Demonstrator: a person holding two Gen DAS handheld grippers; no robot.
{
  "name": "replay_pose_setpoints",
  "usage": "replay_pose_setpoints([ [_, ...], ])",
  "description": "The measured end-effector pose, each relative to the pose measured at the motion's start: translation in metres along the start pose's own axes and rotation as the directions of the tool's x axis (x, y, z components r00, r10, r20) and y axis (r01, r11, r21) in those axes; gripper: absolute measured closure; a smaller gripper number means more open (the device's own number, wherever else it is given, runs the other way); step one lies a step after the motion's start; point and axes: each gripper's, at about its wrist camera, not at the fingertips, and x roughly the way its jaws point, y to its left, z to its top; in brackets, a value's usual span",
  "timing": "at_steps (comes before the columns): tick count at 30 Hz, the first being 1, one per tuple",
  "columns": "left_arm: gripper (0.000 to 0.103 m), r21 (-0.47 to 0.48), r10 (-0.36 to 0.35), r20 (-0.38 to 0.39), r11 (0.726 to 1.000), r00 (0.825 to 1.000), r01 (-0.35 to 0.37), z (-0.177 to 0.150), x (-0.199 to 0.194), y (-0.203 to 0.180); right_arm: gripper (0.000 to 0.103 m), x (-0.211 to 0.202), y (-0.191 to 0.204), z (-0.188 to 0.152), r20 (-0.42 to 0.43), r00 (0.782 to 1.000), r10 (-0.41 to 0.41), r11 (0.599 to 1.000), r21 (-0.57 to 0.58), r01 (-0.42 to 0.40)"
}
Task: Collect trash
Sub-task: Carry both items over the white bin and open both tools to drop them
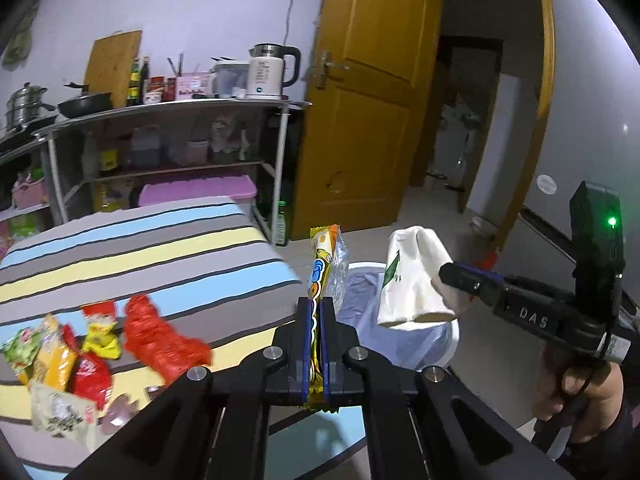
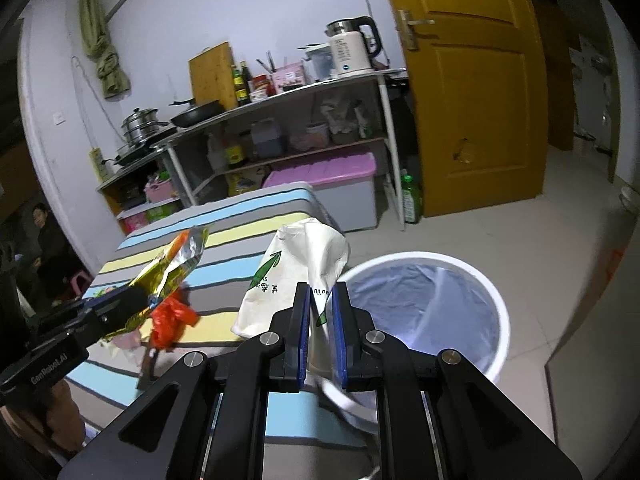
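My left gripper is shut on a yellow snack wrapper and holds it upright above the table's edge, near the bin; the wrapper also shows in the right wrist view. My right gripper is shut on a crumpled white paper cup with green print, held beside the bin; the cup also shows in the left wrist view. The white trash bin with a blue liner stands on the floor to the right of the table; the left wrist view shows it behind the cup.
Several wrappers lie on the striped tablecloth: a red plastic bag, a yellow-red packet and others at the left. A metal shelf with a kettle and pans stands behind. A yellow door is open at right.
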Motion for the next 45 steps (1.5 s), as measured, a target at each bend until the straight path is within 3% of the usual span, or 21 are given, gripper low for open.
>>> replay_pose_setpoints([
  [12, 0.099, 0.048, -0.083, -0.057, 0.995, 0.995, 0.086, 0.008, 0.058, -0.043, 0.091, 0.003, -0.050, -0.009, -0.024, 0.997, -0.068, 0.995, 0.072, 0.070],
  [28, 0.099, 0.084, -0.128, -0.120, 0.987, 0.985, 0.138, 0.010, 0.121, -0.070, 0.091, 0.023, -0.097, -0.017, -0.092, 0.990, -0.110, 0.984, 0.128, 0.121],
  [35, 0.087, 0.071, -0.131, -0.149, 0.987, 0.980, 0.142, 0.008, 0.142, -0.067, 0.089, 0.033, -0.100, -0.019, -0.117, 0.986, -0.116, 0.984, 0.120, 0.130],
  [39, 0.074, 0.051, -0.138, -0.156, 0.988, 0.978, 0.148, 0.007, 0.146, -0.062, 0.084, 0.034, -0.102, -0.021, -0.122, 0.986, -0.113, 0.984, 0.123, 0.128],
  [45, 0.073, 0.049, -0.134, -0.137, 0.989, 0.982, 0.142, 0.007, 0.137, -0.056, 0.083, 0.029, -0.097, -0.020, -0.107, 0.989, -0.104, 0.987, 0.114, 0.117],
])
